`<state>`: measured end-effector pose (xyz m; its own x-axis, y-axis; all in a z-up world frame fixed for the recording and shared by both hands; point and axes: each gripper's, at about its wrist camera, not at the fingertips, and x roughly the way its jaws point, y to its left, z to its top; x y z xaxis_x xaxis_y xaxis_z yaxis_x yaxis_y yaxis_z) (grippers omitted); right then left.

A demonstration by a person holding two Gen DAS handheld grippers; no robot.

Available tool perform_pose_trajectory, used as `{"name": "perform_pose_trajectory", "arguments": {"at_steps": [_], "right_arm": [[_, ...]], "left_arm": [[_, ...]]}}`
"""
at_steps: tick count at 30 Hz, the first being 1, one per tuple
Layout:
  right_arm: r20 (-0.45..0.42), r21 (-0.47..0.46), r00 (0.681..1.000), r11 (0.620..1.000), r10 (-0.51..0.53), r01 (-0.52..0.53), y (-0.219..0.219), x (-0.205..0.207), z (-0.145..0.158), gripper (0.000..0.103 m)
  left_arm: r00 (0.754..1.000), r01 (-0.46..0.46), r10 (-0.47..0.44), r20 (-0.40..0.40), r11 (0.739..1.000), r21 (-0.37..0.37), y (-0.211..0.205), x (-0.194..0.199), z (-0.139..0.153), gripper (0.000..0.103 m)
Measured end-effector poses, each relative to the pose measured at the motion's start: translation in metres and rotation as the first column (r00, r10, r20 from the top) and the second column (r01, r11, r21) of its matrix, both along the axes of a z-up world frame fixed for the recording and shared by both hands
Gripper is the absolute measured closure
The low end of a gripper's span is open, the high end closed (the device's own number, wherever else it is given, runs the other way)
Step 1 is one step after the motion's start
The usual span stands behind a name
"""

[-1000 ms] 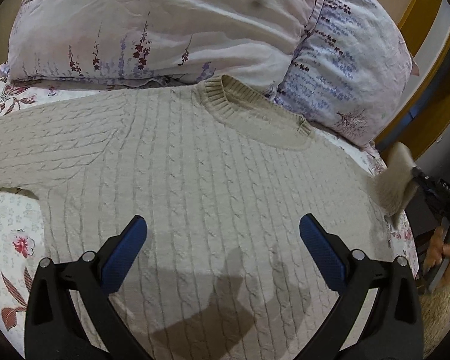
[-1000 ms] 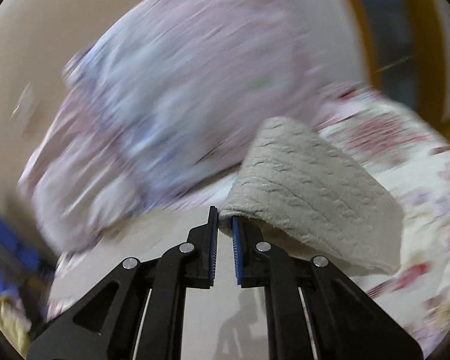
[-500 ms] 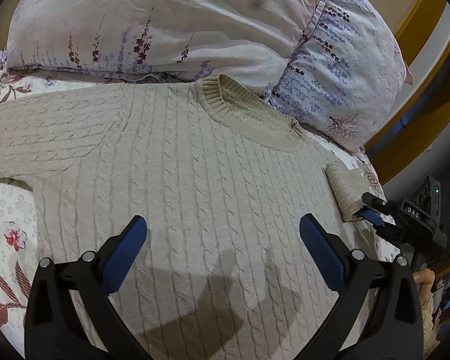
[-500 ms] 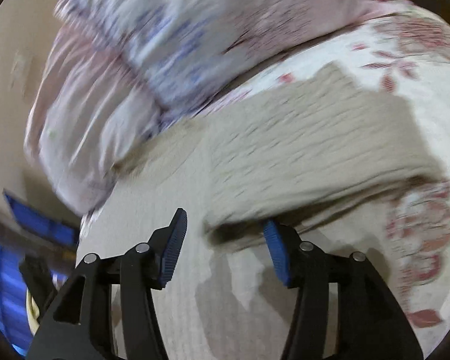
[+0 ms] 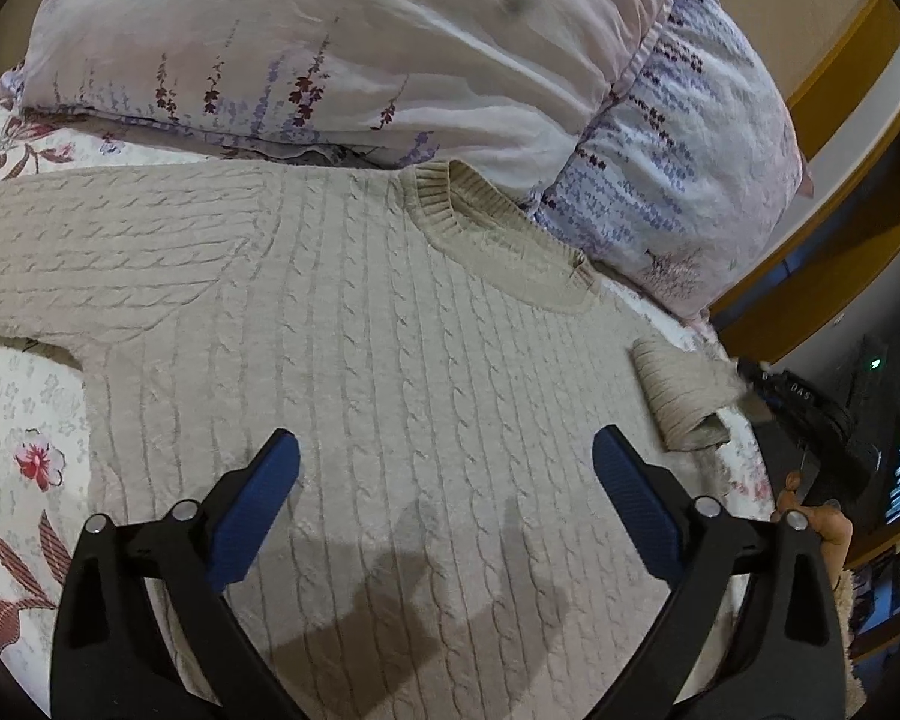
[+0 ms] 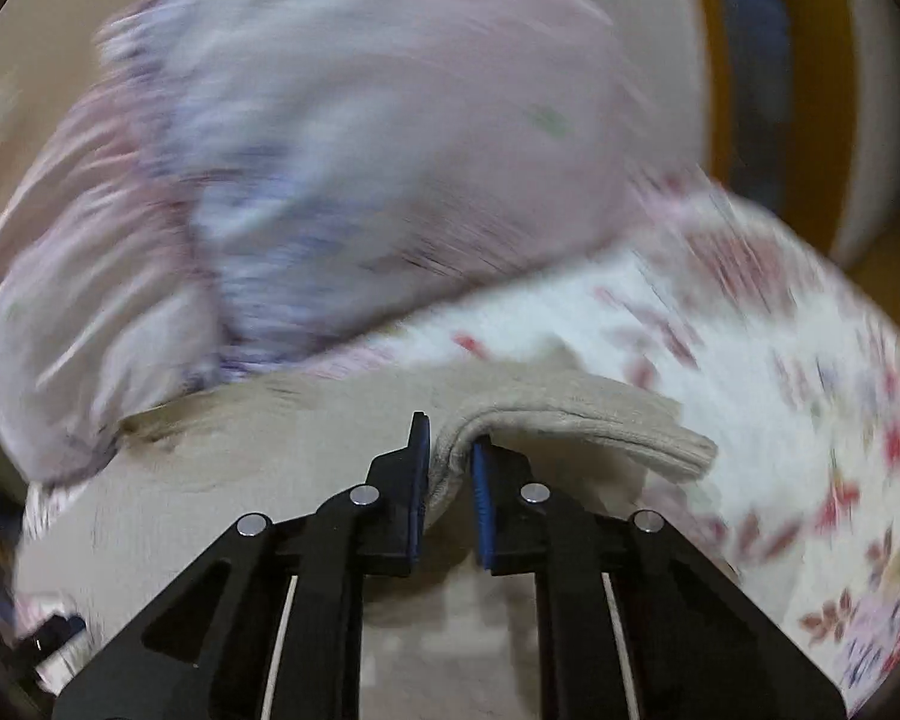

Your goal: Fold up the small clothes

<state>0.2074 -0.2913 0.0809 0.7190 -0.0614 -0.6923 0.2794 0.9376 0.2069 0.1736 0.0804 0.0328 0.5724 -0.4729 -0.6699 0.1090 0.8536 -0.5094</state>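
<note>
A beige cable-knit sweater (image 5: 354, 348) lies flat on the bed, collar toward the pillows, one sleeve stretched out to the left. My left gripper (image 5: 444, 480) hovers open and empty over the sweater's body. The other sleeve (image 5: 681, 396) is folded at the sweater's right edge. In the right wrist view my right gripper (image 6: 450, 450) is shut on that sleeve's (image 6: 570, 414) edge, with the cloth pinched between the blue pads. That view is blurred by motion.
Two floral pillows (image 5: 390, 48) lie just beyond the collar. The bed has a white floral sheet (image 5: 24, 480). A wooden bed frame (image 5: 828, 240) and dark room lie past the right edge, where the hand holding the right gripper (image 5: 810, 516) shows.
The right gripper let the sleeve go half a second ago, then shut on its edge again. The left gripper has stayed open above the sweater, drifting slightly.
</note>
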Motion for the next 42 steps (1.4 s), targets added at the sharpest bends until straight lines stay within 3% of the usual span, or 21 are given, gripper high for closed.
{"name": "perform_pose_trajectory", "arguments": {"at_steps": [3, 5, 6, 7, 9, 11, 13, 16, 19, 22, 23, 26, 33, 36, 38, 40, 42], "right_arm": [[0.051, -0.055, 0.976, 0.976, 0.213, -0.210, 0.065, 0.010, 0.014, 0.089], [-0.027, -0.018, 0.909, 0.909, 0.415, -0.416, 0.118, 0.022, -0.001, 0.088], [-0.060, 0.006, 0.883, 0.885, 0.466, -0.466, 0.132, 0.026, -0.009, 0.079], [-0.127, 0.045, 0.828, 0.837, 0.546, -0.545, 0.154, 0.030, -0.025, 0.064], [-0.208, 0.089, 0.754, 0.780, 0.623, -0.620, 0.181, 0.028, -0.050, 0.054], [-0.225, 0.119, 0.733, 0.765, 0.642, -0.633, 0.185, 0.021, -0.061, 0.050], [-0.220, 0.194, 0.755, 0.786, 0.618, -0.587, 0.168, 0.014, -0.065, 0.044], [-0.192, 0.347, 0.833, 0.830, 0.518, -0.436, 0.119, 0.008, -0.064, 0.044], [-0.159, 0.466, 0.934, 0.858, 0.320, -0.215, 0.048, -0.009, -0.062, 0.044], [-0.145, 0.529, 0.982, 0.848, 0.122, -0.027, -0.010, -0.031, -0.066, 0.045], [-0.154, 0.547, 0.987, 0.836, 0.043, 0.049, -0.030, -0.036, -0.071, 0.046], [-0.168, 0.582, 0.984, 0.799, -0.065, 0.152, -0.064, -0.042, -0.081, 0.053], [-0.157, 0.588, 0.972, 0.775, -0.173, 0.233, -0.091, -0.043, -0.090, 0.067], [-0.153, 0.578, 0.970, 0.780, -0.188, 0.242, -0.091, -0.041, -0.087, 0.069], [-0.144, 0.563, 0.970, 0.790, -0.195, 0.242, -0.091, -0.040, -0.084, 0.072], [-0.122, 0.543, 0.974, 0.809, -0.189, 0.225, -0.089, -0.039, -0.077, 0.088], [-0.076, 0.494, 0.982, 0.849, -0.172, 0.187, -0.080, -0.040, -0.066, 0.090]], "left_arm": [[1.000, -0.025, 0.025, 0.001, 0.998, -0.053, 0.007, -0.002, 0.001, 0.008], [0.999, -0.036, 0.036, -0.008, 0.996, -0.082, 0.010, -0.002, 0.000, 0.009], [0.999, -0.041, 0.040, -0.015, 0.995, -0.092, 0.011, -0.001, -0.001, 0.010], [0.999, -0.046, 0.043, -0.029, 0.994, -0.103, 0.012, 0.000, -0.003, 0.012], [0.998, -0.047, 0.041, -0.050, 0.992, -0.121, 0.012, 0.001, -0.006, 0.015], [0.997, -0.050, 0.039, -0.074, 0.989, -0.142, 0.013, 0.003, -0.010, 0.017], [0.995, -0.060, 0.046, -0.094, 0.985, -0.159, 0.014, 0.005, -0.014, 0.023], [0.990, -0.065, 0.035, -0.135, 0.973, -0.223, 0.013, 0.013, -0.019, 0.035], [0.984, -0.050, -0.001, -0.177, 0.958, -0.284, 0.005, 0.023, -0.023, 0.041], [0.976, -0.047, -0.023, -0.218, 0.949, -0.312, -0.007, 0.032, -0.030, 0.047], [0.971, -0.052, -0.028, -0.238, 0.946, -0.321, -0.013, 0.037, -0.033, 0.048], [0.961, -0.068, -0.029, -0.276, 0.939, -0.337, -0.023, 0.047, -0.041, 0.058], [0.955, -0.101, 0.005, -0.296, 0.946, -0.308, -0.036, 0.070, -0.048, 0.093], [0.965, -0.095, 0.018, -0.260, 0.954, -0.286, -0.036, 0.081, -0.042, 0.097], [0.977, -0.091, 0.042, -0.208, 0.968, -0.233, -0.035, 0.085, -0.029, 0.103], [0.988, -0.101, 0.076, -0.137, 0.977, -0.187, -0.027, 0.085, -0.014, 0.103], [0.989, -0.134, 0.123, -0.081, 0.979, -0.156, -0.011, 0.083, 0.000, 0.103]]}}
